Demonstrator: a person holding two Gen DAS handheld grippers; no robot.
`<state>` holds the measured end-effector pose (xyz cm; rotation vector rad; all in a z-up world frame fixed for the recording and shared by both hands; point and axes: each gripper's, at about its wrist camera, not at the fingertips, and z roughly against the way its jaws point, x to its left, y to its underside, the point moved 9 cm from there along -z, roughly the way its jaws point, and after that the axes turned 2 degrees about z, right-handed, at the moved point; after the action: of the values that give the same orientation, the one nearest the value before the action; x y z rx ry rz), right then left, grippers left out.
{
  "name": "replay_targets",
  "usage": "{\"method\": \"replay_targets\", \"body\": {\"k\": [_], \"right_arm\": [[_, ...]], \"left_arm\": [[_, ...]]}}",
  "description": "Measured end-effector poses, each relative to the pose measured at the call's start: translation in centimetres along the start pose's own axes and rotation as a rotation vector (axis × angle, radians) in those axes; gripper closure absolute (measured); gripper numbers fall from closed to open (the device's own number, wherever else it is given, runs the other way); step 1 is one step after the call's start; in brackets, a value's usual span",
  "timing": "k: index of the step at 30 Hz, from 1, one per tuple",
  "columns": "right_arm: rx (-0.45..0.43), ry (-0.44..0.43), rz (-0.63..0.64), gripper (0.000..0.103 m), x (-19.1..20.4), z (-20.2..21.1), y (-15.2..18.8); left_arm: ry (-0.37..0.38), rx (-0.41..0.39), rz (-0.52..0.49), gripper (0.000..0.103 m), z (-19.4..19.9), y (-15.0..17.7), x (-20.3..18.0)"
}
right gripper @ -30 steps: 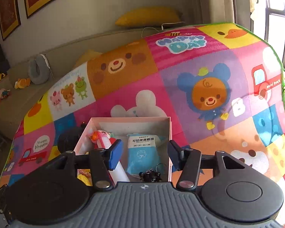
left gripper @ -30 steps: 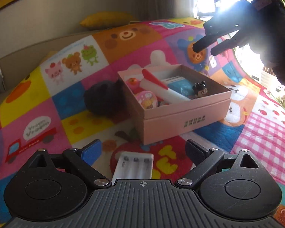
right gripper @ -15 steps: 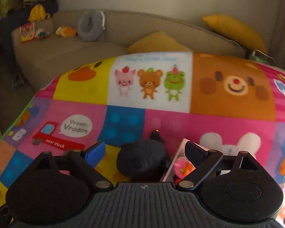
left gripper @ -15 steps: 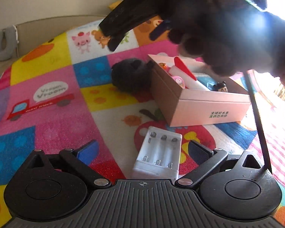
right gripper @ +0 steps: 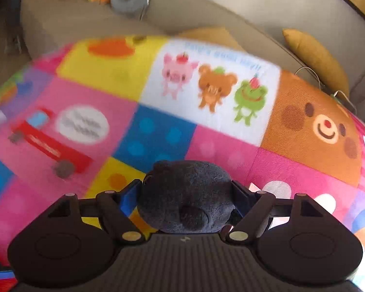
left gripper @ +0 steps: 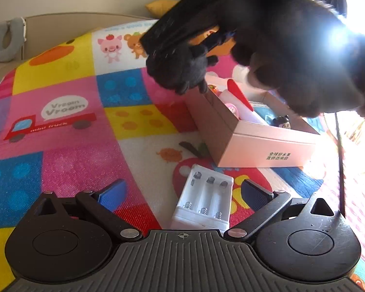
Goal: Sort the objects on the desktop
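**Q:** Where are you at with the sorting? What's in each hand?

**Me:** My right gripper [right gripper: 186, 194] has the black plush toy [right gripper: 185, 194] sitting right between its fingers, and the jaws are closing on it; the pads look like they're already against its fuzzy sides. From my left camera the plush [left gripper: 180, 70] looks lifted off the play mat [left gripper: 73, 126], hanging just over the far-left corner of the pink box [left gripper: 262, 146]. My left gripper [left gripper: 182, 194] is spread wide, holding nothing, with the white battery holder [left gripper: 204, 199] lying on the mat between its fingers, near the mat's front edge just in front of the box.

**Q:** What could go sideways?

**Me:** My guess: the plush is squishy and round, so a grip on the fuzz alone could let it slip out and land on the mat instead of inside. It's also right over the box wall, so letting go there might leave it perched on the rim or tip the box. And the box is already pretty full, so it could sit on top and roll off.

**Q:** Headcount?

**Me:** One plush, one battery holder with three slots, one box. Inside I can pick out one red-and-white tube, one little black-haired figurine, one round pink thing and a bit of blue; the rest is hidden behind my right hand.
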<state>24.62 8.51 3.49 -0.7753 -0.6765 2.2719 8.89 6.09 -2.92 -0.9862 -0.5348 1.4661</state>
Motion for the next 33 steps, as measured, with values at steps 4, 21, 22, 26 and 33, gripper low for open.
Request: {"method": "replay_targets", "body": {"k": [4, 21, 22, 26, 33], "right_arm": [[-0.113, -0.144, -0.137, 0.024, -1.7, 7.6, 0.0], [-0.139, -0.166, -0.383, 0.020, -0.2, 16.6, 24.1], [-0.158, -0.163, -0.381, 0.018, -0.1, 17.1, 24.7], [-0.190, -0.131, -0.370, 0.013, -0.4, 18.7, 26.4], [-0.186, -0.019, -0.430, 0.006, -3.4, 20.1, 29.4]], "left_arm": [[0.022, -0.044, 0.030, 0.000, 0.8, -0.4, 0.4], [-0.119, 0.006, -0.067, 0.000, 4.9, 1.1, -3.9], [-0.105, 0.010, -0.083, 0.000, 4.9, 1.2, -4.7], [-0.055, 0.062, -0.144, 0.000, 4.0, 2.8, -8.0], [0.018, 0.115, -0.243, 0.000, 2.0, 4.2, -12.6]]}}
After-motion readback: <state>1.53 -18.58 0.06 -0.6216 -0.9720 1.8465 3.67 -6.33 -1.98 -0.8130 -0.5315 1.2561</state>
